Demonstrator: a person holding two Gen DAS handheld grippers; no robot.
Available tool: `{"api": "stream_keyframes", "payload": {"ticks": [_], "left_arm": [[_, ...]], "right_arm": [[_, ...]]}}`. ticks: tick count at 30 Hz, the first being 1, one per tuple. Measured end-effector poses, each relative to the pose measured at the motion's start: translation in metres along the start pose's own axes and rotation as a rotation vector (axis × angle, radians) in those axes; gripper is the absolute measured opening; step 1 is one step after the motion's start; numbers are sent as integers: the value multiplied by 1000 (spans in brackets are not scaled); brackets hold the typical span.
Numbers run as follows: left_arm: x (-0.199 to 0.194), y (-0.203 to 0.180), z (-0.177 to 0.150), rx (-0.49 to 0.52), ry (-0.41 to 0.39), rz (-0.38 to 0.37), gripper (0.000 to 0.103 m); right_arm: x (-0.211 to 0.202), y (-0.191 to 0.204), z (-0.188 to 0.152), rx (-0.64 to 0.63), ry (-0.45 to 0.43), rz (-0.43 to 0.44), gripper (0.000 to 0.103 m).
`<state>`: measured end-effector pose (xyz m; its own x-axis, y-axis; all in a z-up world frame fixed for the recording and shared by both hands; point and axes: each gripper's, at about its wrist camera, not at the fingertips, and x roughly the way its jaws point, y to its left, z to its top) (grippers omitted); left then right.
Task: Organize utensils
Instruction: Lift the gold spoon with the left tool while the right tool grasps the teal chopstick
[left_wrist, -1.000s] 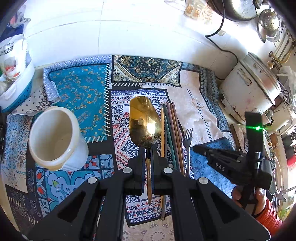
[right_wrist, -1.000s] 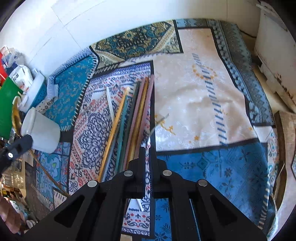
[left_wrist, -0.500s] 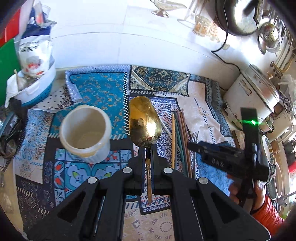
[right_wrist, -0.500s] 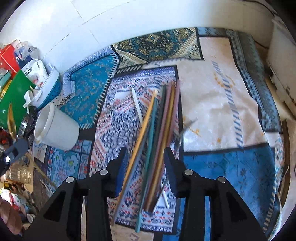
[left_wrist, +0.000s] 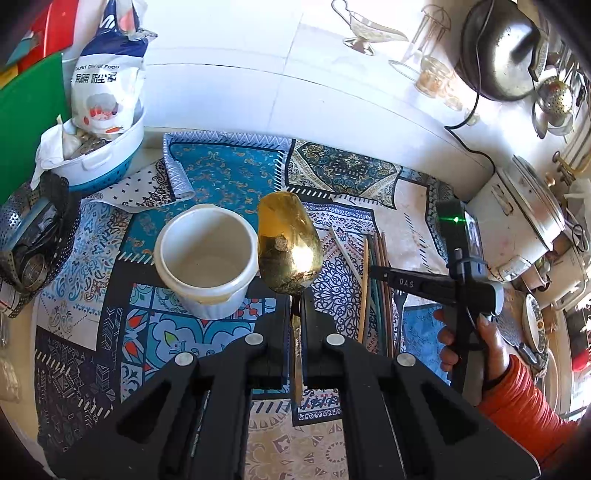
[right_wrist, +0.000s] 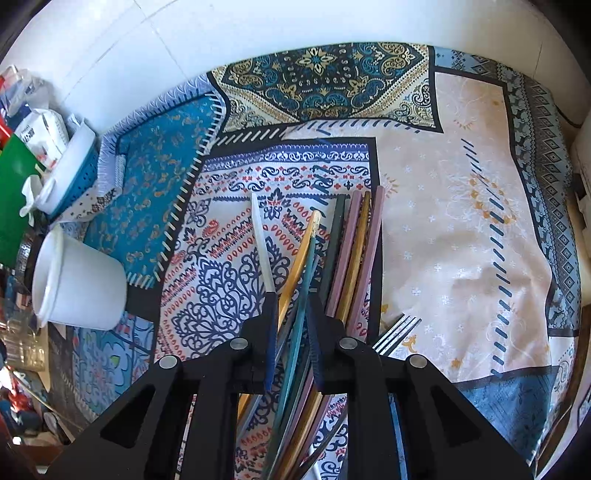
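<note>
— Over the patterned cloth (left_wrist: 92, 354), the left gripper (left_wrist: 295, 317) is clamping the handle of a gold spoon (left_wrist: 288, 251), its bowl hanging just beside the white cup (left_wrist: 207, 262).

— From the right wrist view, that spoon is hidden. The right gripper (right_wrist: 291, 325) is closing its jaws around a teal chopstick (right_wrist: 301, 314) in the bundle of chopsticks (right_wrist: 347, 258) lying on the cloth.

— And the left view alone is showing a fork (left_wrist: 399, 299) beside that bundle.
</note>
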<state>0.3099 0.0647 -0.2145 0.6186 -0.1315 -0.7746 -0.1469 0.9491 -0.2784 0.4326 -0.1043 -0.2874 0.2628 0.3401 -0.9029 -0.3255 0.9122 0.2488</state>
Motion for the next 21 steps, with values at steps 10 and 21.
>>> {"api": "stream_keyframes", "payload": {"ticks": [10, 21], "left_arm": [[3, -1, 3, -15, -3, -18, 3], [3, 0, 6, -16, -5, -19, 3]], "right_arm": [[11, 1, -7, -2, 45, 53, 14], [12, 1, -10, -18, 48, 109, 10]]}}
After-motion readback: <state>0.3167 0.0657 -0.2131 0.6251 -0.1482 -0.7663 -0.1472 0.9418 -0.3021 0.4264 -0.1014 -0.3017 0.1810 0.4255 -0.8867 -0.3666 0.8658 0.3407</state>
